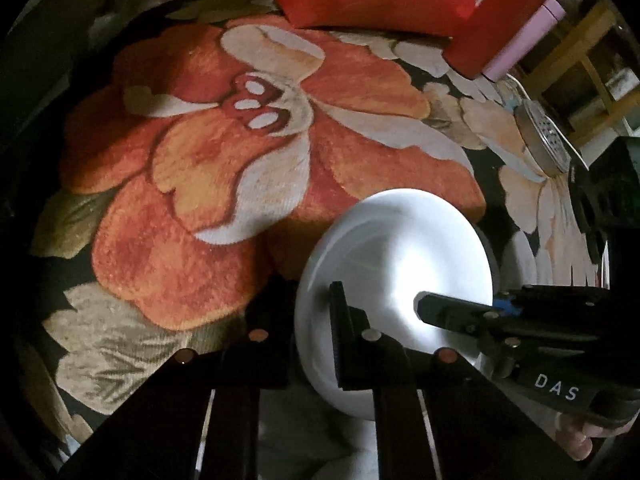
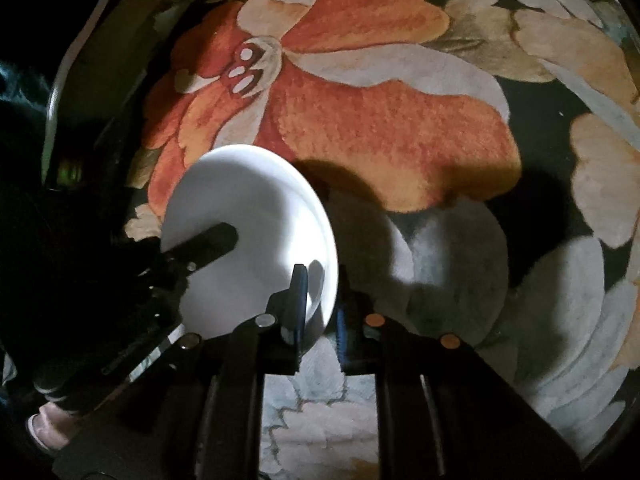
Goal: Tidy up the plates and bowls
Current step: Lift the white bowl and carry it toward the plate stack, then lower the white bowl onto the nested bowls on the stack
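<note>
White plate (image 1: 384, 256) sits clamped at opposite rims, apparently, by left gripper (image 1: 316, 328) and right gripper (image 2: 320, 312).

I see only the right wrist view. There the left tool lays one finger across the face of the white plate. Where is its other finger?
Observer: Behind the plate. The left tool pinches the rim between both fingers.
Operator: Does anything lie beyond the plate, to the right in the left wrist view?
Observer: Yes, a round perforated metal disc lies on the floral rug, apart from the plate.
Operator: And past that disc?
Observer: A wooden frame stands beyond the rug's edge.
</note>
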{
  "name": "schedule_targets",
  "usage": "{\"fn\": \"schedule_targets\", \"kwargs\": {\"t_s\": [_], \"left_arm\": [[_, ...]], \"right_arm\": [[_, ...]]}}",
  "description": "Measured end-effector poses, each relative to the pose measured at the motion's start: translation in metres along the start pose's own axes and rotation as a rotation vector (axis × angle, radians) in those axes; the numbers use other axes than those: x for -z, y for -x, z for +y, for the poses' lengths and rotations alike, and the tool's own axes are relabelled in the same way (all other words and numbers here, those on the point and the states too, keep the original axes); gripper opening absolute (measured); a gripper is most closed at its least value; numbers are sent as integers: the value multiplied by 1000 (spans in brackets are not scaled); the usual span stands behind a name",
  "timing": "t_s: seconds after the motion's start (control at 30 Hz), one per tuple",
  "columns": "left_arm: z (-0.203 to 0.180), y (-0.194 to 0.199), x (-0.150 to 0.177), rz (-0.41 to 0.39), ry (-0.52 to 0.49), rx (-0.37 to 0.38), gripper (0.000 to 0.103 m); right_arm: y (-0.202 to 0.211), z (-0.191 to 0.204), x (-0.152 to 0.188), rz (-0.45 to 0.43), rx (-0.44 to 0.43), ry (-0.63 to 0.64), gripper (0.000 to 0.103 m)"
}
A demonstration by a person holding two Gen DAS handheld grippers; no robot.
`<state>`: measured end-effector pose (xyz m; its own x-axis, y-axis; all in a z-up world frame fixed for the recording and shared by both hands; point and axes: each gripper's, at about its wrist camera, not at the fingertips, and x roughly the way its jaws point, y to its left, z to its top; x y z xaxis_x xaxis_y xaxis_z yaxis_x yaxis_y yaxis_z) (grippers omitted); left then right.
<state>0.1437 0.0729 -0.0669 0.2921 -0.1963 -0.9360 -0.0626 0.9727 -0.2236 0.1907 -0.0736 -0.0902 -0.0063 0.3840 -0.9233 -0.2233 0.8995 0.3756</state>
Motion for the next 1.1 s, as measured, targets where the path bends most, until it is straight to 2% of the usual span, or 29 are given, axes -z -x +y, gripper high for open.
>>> {"fn": "schedule_targets", "kwargs": {"t_s": [0.23, 0.37, 0.53, 1.1], "left_arm": [[-42, 20, 21, -6, -113, 44, 11], [-82, 30, 32, -9, -188, 80, 11], [-134, 45, 45, -20, -283, 136, 11], [-266, 60, 71, 1, -472, 264, 11]], "right_arm": [[28, -12, 30, -8, 30, -52, 13], [54, -29, 56, -14, 54, -127, 13], [97, -60, 101, -77, 64, -250, 13], [180, -131, 176, -179, 157, -407, 14]]}}
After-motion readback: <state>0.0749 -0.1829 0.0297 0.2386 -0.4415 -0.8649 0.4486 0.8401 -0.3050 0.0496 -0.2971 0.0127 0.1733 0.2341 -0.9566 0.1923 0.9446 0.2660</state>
